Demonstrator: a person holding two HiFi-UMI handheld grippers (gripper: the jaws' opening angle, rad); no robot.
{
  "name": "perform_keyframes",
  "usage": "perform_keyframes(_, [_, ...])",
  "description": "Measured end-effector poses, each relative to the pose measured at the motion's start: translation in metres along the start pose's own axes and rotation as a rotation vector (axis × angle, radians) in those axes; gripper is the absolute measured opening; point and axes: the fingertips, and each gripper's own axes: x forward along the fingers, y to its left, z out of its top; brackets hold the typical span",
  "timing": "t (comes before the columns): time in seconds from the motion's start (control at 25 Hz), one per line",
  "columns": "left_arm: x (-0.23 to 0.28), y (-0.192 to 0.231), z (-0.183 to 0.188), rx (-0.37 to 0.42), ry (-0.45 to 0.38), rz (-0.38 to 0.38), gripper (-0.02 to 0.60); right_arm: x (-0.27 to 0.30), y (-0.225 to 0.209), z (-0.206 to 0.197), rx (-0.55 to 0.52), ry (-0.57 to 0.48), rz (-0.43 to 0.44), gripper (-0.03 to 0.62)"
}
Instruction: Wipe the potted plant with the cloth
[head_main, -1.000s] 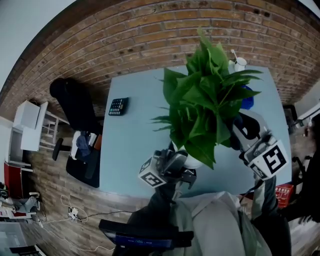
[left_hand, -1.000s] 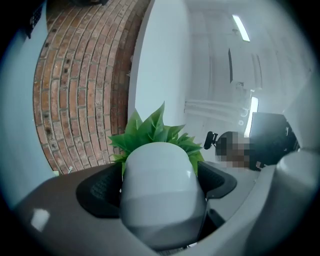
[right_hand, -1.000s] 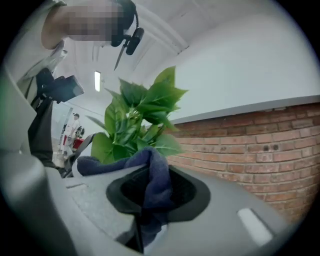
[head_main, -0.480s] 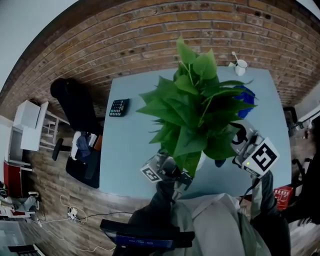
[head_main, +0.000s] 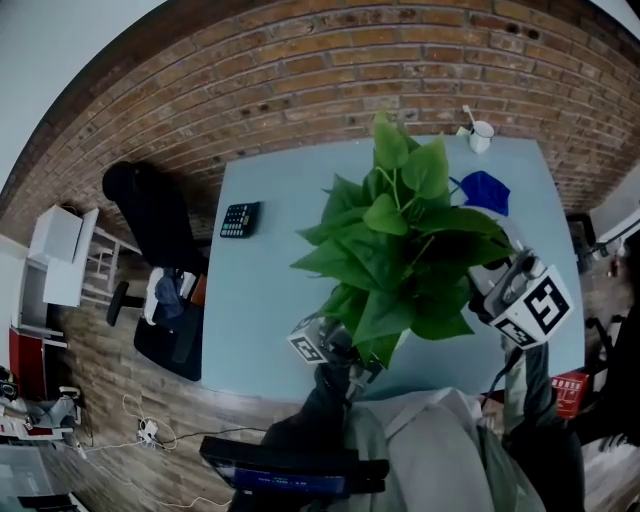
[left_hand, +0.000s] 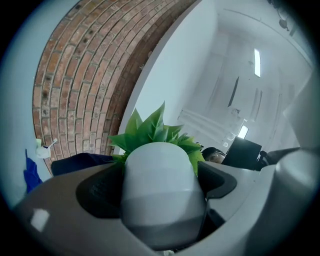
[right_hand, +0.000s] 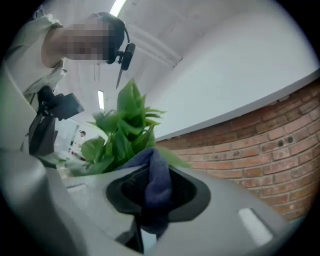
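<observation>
Plainly, the potted plant (head_main: 400, 240) is a bushy spread of broad, glossy, pointed green leaves, held over the near half of the pale blue-grey table (head_main: 270, 270). Its smooth white pot (left_hand: 159, 165), rounded and tapering, sits between the jaws of the left gripper (left_hand: 160, 200), which stand wide and press on its sides. In the head view that gripper is at six o'clock of the foliage, and the leaves cover the pot. At four o'clock of the foliage the right gripper (right_hand: 152, 200) has its jaws drawn narrow, pinching a soft dark blue cloth (right_hand: 155, 172) that bunches into a rounded fold between them, close by the leaves. On the table a flat black calculator (head_main: 238, 214) lies at nine o'clock of the plant. A small white cup (head_main: 481, 131) holding a thin stick stands at one o'clock, with a crumpled blue piece of fabric (head_main: 485, 190) at six o'clock of it. A rough red brick wall (head_main: 300, 70) runs behind.
</observation>
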Motion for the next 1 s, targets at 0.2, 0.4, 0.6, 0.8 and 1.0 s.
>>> perform_keyframes(0.2, [-0.007,0.012,0.004,0.050,-0.006,0.086,0.488,-0.005,0.030,-0.060,0.020,0.172,0.090,0.092])
perform_keyframes(0.4, [-0.009,0.033,0.018,0.698,0.201,0.550,0.489,-0.043,-0.026,-0.045,-0.029,0.186,-0.206,0.092])
perform_keyframes(0.6, [0.010,0.027,0.009,0.974,0.290,0.607,0.489,-0.046,-0.021,0.065,-0.406,0.072,-0.368,0.092])
perform_keyframes(0.8, [0.020,0.023,-0.001,1.129,0.294,0.633,0.489,-0.007,0.027,0.115,-0.777,0.051,-0.327,0.094])
perform_keyframes(1.0, [0.021,0.019,-0.004,1.281,0.340,0.694,0.486,0.026,0.053,0.054,-0.782,0.234,-0.173,0.093])
